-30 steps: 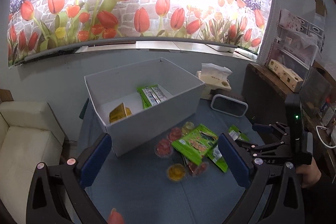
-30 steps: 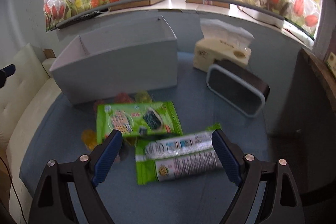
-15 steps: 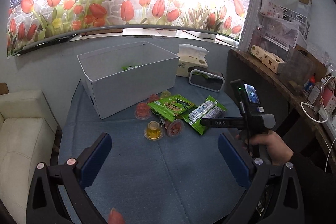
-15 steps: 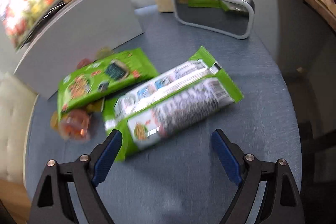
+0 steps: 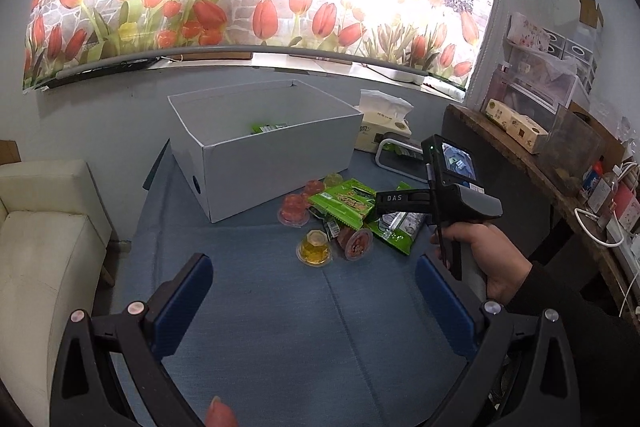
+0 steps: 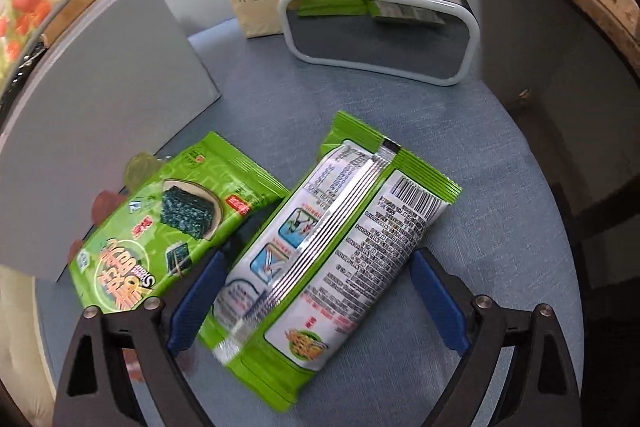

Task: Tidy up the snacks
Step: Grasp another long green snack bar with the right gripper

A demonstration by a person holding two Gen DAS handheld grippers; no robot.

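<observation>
Right gripper (image 6: 316, 301) angled down, fingers opening astride back-side-up green seaweed snack packet (image 6: 332, 247) flat on surface (image 6: 500, 163), apparently for pickup toward white box (image 5: 280, 163); left gripper (image 5: 314, 303) spread, empty.

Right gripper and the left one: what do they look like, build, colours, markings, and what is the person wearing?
Both grippers are black frames with two fingers carrying blue pads and silver round bolts. The left gripper matches the right gripper. Seen from the left wrist, the right one has a pistol-style grip, a small lit screen, a green light and white "DAS" lettering. The person's sleeve is dark.
</observation>
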